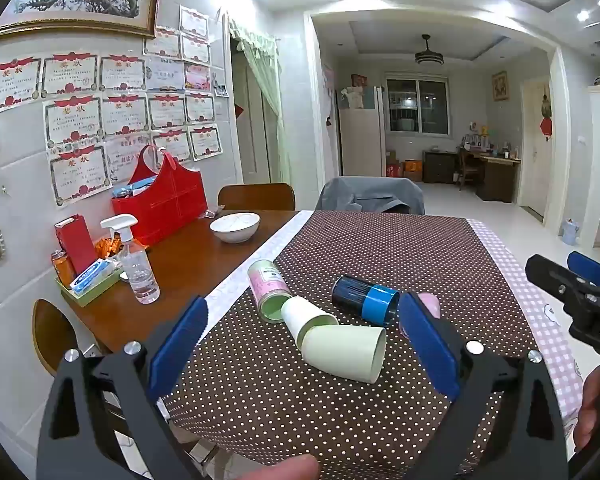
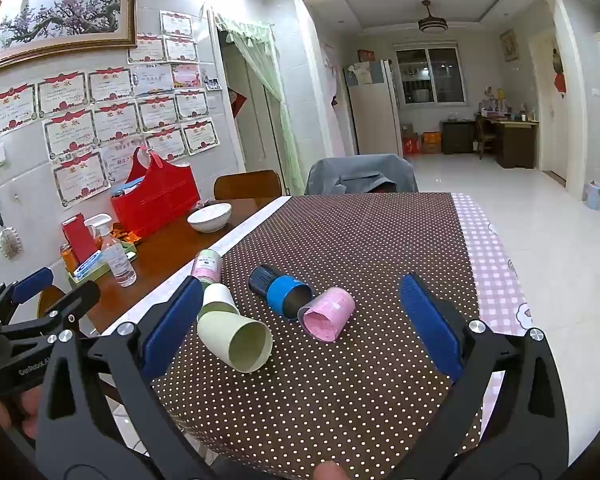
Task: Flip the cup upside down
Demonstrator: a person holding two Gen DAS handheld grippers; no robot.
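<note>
Domestic dining room, tiled wall hung with certificates; wooden table (image 1: 188, 264) partly covered by a brown polka-dot cloth (image 1: 380, 264), with a pink checked cloth at its right edge.

Left to right on the table:
- Spray bottle (image 1: 134, 260), red tote (image 1: 162, 204) and white bowl (image 1: 235, 227) stand on the bare wood at 10 to 11 o'clock of the cups, well apart from them; judged bystanders
- Pink-labelled canister (image 1: 269, 290) lies on its side at the cloth's left border, green end facing the camera
- White cup (image 1: 305, 317) lies tipped, its mouth toward the pale green cup (image 1: 346, 353), which appears to overlap it; whether they are nested cannot be told. The green cup's open mouth points to 4 o'clock
- Dark cup with blue band (image 1: 366, 299) lies on its side at 1 o'clock of the green cup
- Pink cup (image 2: 327, 314) lies beside it, mouth toward the camera, touching or nearly so

All cups lie toppled; none is inverted, so the task is judged not begun.

Left gripper (image 1: 302, 354): jaws spread wide, empty, straddling the green cup, apparently lined up to take it. Right gripper (image 2: 300, 330): likewise released, holding nothing, facing the dark and pink cups
</note>
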